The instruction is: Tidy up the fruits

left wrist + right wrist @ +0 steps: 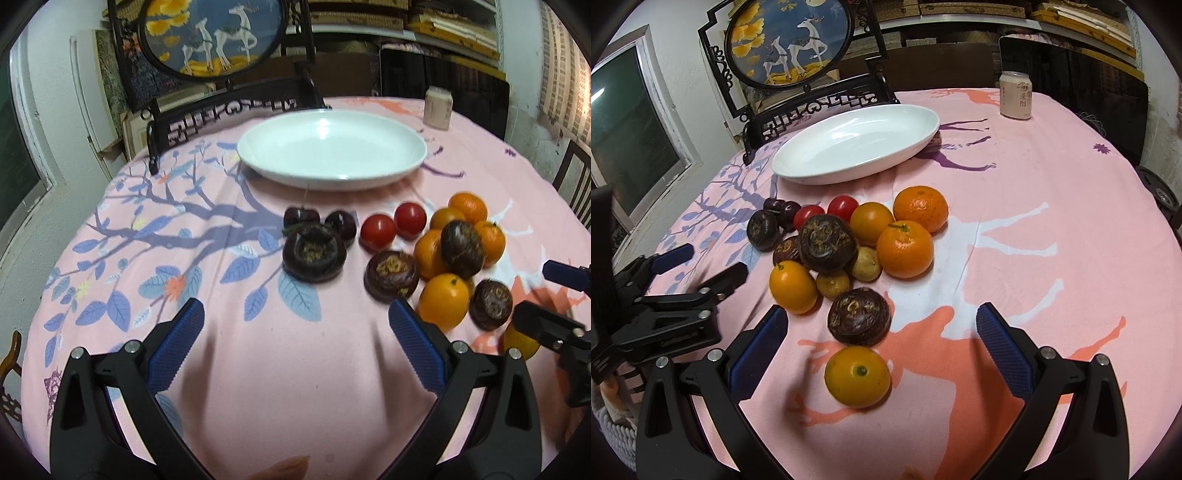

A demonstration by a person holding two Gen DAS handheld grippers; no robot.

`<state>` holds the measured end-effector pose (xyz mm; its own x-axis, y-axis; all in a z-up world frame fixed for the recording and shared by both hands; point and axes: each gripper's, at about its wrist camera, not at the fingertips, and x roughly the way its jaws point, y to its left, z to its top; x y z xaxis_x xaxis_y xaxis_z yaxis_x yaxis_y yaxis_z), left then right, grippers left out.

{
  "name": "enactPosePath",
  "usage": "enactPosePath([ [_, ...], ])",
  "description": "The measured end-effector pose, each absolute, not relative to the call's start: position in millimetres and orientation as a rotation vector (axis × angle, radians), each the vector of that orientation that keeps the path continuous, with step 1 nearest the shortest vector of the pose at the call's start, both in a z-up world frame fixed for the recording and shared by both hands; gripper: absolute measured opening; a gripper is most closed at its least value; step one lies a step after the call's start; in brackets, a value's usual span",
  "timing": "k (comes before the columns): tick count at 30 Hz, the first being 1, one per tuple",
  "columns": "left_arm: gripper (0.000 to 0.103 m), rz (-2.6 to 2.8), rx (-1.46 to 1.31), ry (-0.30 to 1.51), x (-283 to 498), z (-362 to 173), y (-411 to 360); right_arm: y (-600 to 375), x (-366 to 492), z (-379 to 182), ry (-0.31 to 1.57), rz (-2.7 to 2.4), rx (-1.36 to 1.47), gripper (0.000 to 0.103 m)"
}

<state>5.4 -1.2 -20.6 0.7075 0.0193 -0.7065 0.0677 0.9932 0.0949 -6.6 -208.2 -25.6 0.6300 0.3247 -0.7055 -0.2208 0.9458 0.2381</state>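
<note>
Fingers [192, 325] of both grippers spread wide, empty, held low before the fruit pile [849, 243].

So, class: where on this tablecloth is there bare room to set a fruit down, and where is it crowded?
Free: the white plate is empty; bare cloth lies right of the oranges toward the can, and before the left gripper. Crowded: the fruit cluster between plate and right gripper, around the water chestnuts.

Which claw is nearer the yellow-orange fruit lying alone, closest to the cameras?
Right. The right claw is open right around the lone fruit; the left claw, also open, sits off to its left, over bare cloth.
</note>
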Motion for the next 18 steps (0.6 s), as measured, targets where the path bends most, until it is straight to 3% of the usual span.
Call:
enactPosePath([
  [8, 0.101, -0.067, 0.075, 0.964, 20.7, -42.5, 7.5, -210.9, -23.9, -40.3, 0.917, 0.372, 0.078, 0.102],
  [18, 0.101, -0.076, 0.078, 0.972, 18.4, -44.3, 9.2, -191.5, -28.9, -49.3, 0.971, 0.443, -0.189, 0.102],
])
